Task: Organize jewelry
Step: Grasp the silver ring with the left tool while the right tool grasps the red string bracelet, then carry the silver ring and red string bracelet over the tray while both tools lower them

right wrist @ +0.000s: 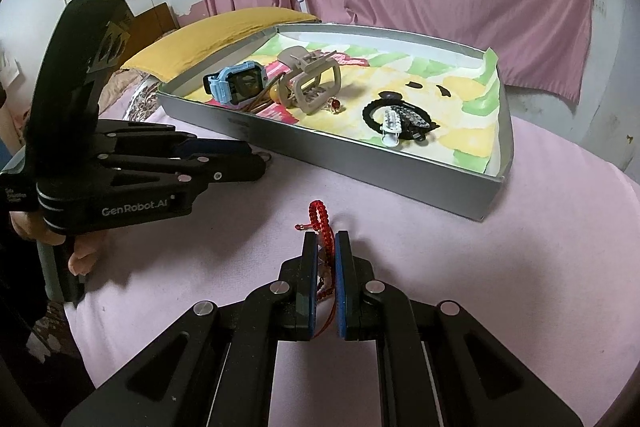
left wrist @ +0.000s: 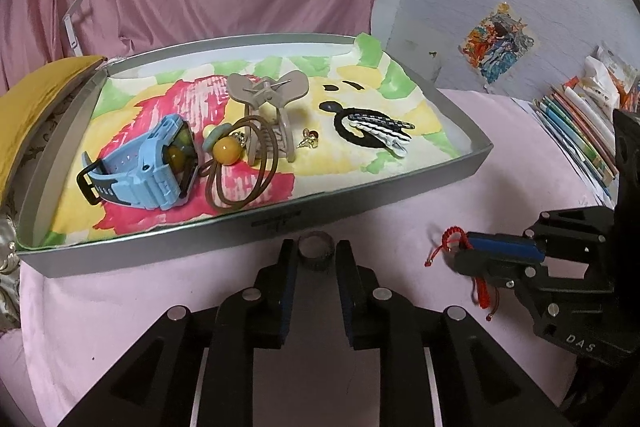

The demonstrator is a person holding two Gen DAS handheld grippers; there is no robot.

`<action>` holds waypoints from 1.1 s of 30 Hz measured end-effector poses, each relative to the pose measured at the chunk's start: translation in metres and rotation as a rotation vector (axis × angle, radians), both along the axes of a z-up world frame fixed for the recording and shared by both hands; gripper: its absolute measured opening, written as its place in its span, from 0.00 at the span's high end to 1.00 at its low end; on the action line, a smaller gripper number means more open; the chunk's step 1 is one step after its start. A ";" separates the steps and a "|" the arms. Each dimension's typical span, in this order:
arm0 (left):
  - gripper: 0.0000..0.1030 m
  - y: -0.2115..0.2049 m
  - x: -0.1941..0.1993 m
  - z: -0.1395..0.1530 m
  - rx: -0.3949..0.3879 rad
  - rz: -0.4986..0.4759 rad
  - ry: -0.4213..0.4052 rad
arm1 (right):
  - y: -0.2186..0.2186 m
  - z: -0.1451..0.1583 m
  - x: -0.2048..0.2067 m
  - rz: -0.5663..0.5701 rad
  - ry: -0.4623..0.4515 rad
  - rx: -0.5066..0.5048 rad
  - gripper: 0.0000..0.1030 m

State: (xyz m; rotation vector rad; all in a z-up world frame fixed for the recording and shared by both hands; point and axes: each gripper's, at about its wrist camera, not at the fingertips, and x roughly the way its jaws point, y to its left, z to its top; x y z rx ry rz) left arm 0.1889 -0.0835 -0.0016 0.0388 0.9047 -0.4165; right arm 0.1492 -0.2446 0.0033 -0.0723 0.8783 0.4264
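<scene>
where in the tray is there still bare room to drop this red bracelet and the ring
The tray's right half is roomiest: bare cloth between the earring and the black-and-white clips, and along the front wall below them. The left half is crowded: watch, beaded cord and claw clip bunch together.

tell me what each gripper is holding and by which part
Right gripper pinches the red braided bracelet mid-loop. Left gripper clasps a dark ring by its sides.

White letters "GenRobot.AI" run along the side of the left tongs (right wrist: 262, 157), on the black body behind the fingers. The right tongs (left wrist: 450, 247) carry "DAS" in pale letters low on their black housing. Print on the gray tray (left wrist: 276, 223) front wall is too blurred to read
</scene>
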 end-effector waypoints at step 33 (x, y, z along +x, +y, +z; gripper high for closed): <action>0.82 0.005 -0.030 0.012 -0.057 0.016 -0.081 | -0.009 0.009 -0.008 -0.087 -0.066 0.010 0.93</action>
